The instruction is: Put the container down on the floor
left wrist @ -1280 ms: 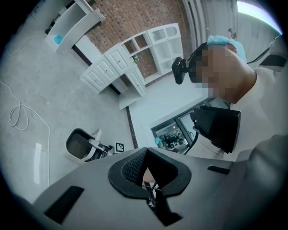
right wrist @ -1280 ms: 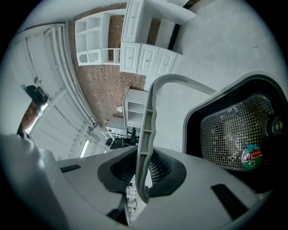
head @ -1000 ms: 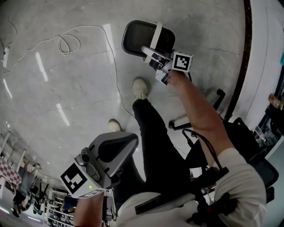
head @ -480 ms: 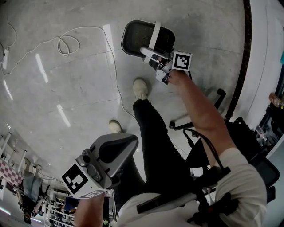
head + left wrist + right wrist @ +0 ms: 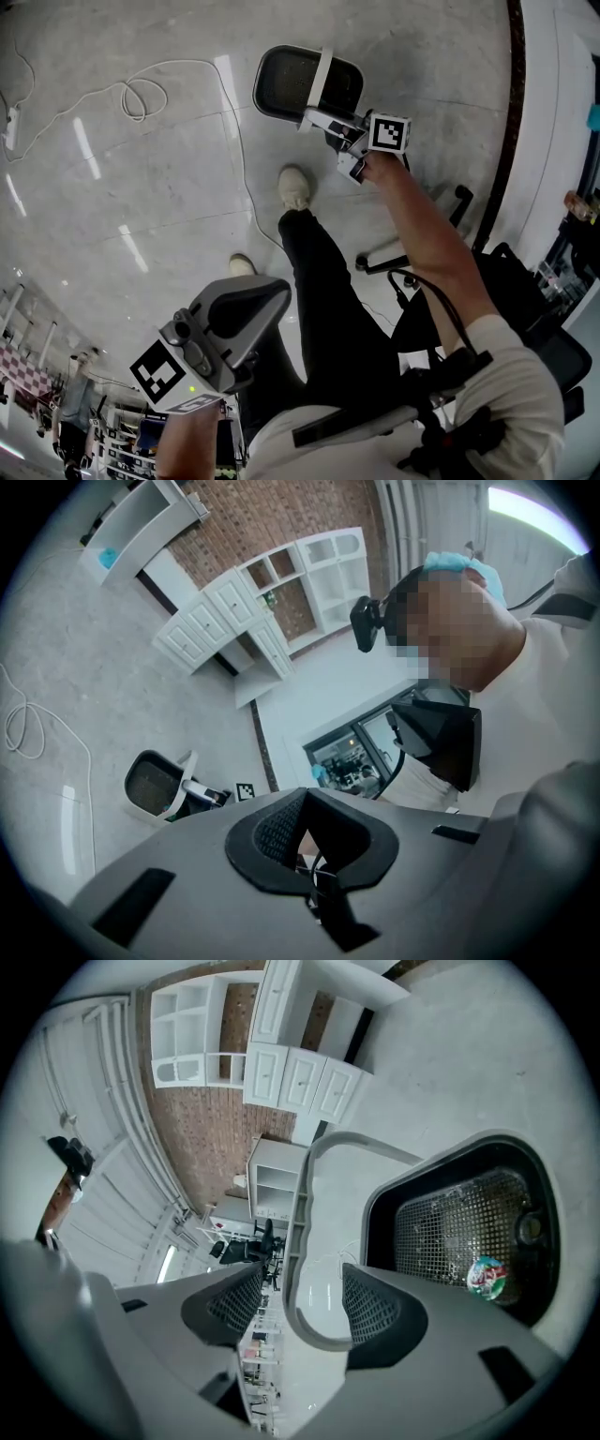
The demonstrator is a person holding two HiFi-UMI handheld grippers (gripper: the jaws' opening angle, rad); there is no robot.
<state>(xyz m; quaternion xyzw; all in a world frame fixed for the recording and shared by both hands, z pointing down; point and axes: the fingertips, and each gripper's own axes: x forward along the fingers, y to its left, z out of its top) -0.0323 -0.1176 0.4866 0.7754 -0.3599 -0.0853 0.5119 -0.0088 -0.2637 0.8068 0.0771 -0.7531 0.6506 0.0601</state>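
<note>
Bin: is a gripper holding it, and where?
No. Jaws of the right gripper are opening around the handle of the bin, pads off it. The left gripper is shut, empty.

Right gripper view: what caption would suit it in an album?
Right hand-held gripper, jaws opening around the white handle of a black mesh container set on the floor.

Bright, even light — glare streaks on floor (image 5: 131, 246), fisheye-warped edges.
</note>
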